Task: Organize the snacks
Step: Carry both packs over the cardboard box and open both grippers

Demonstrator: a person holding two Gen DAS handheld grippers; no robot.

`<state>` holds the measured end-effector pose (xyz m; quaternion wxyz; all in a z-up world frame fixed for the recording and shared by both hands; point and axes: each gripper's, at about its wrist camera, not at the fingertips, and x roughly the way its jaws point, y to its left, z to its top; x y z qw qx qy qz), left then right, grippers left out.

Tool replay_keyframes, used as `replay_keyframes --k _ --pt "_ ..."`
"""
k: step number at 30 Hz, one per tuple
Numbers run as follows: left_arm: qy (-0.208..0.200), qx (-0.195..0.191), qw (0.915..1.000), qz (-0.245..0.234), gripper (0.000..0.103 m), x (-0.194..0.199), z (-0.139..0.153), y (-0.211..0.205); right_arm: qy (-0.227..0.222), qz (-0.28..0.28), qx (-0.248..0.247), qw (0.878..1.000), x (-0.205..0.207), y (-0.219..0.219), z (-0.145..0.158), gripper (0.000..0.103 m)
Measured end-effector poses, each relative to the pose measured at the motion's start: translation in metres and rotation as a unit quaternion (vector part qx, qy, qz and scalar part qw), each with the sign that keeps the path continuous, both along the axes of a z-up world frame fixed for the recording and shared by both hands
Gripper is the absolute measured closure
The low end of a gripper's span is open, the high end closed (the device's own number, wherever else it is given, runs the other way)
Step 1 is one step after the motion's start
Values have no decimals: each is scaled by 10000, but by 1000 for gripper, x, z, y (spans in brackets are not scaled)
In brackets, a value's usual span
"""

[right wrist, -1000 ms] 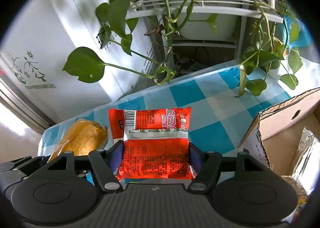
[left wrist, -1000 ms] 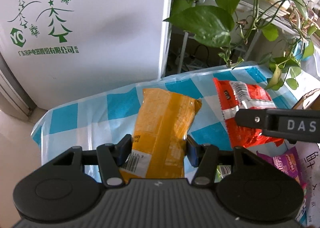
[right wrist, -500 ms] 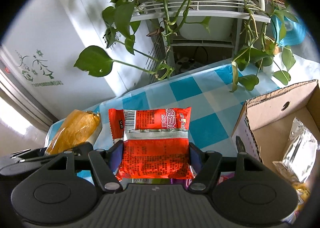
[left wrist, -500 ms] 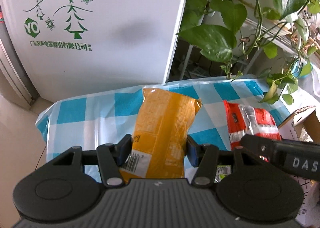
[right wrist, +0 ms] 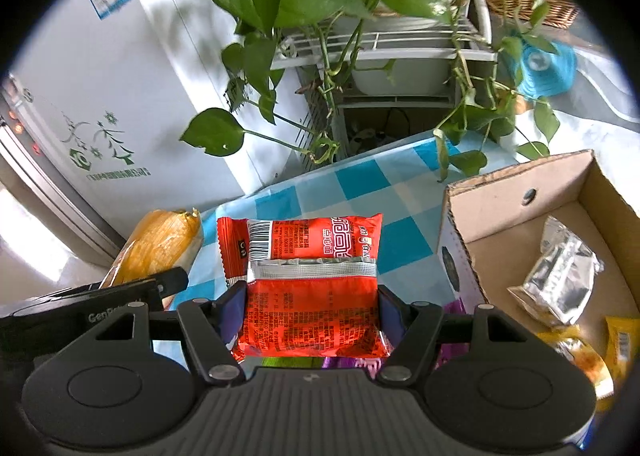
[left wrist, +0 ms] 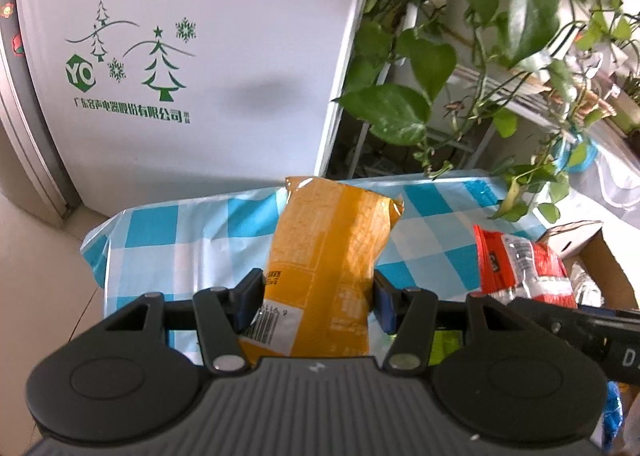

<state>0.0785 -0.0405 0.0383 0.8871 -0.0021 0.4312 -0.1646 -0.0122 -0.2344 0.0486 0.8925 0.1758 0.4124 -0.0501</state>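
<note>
Snacks are what I am sorting here, and the biggest thing in play is the checked tablecloth (right wrist: 352, 191) on the table, with the cardboard box (right wrist: 516, 195) sitting at about three o'clock in my right wrist view. Inside the box I can see a silver packet (right wrist: 560, 280) and some yellow wrappers (right wrist: 624, 340) lower down at four o'clock, so part of the sorting looks done. My left gripper (left wrist: 318, 296) is clamped on the yellow snack pack (left wrist: 332, 256), which stands up at twelve o'clock from the jaws, clear of the cloth. My right gripper (right wrist: 312, 310) is closed on the red snack pack (right wrist: 312, 296), pads pressing both sides; a second red wrapper appears stacked behind it, though I cannot tell if it is a separate pack. From the left wrist view that red pack shows at three o'clock, near the box edge. I judge this the carry step, both packs lifted. Next I need to bring the red pack over the box wall toward three o'clock, high enough to clear the rim, then release; the yellow one follows.
</note>
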Motion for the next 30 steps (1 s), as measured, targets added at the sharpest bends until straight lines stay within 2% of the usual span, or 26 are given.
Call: replay_keyframes --k 10,18,24,30 --pt "-252 -66 9993 -263 48 -17 10 -18 -175 -60 -140 9997 -16 -14 17 30" --pt "-374 -128 9981 -468 48 -27 12 -40 -387 -304 -359 9981 -37 -44 32 30" --pt "-497 -161 9949 -862 48 -40 12 -66 -484 -699 -340 9958 -51 -78 37 30" --pt "-705 -266 9870 -1422 48 -59 13 -93 -592 -1077 -263 9921 -66 -109 42 30"
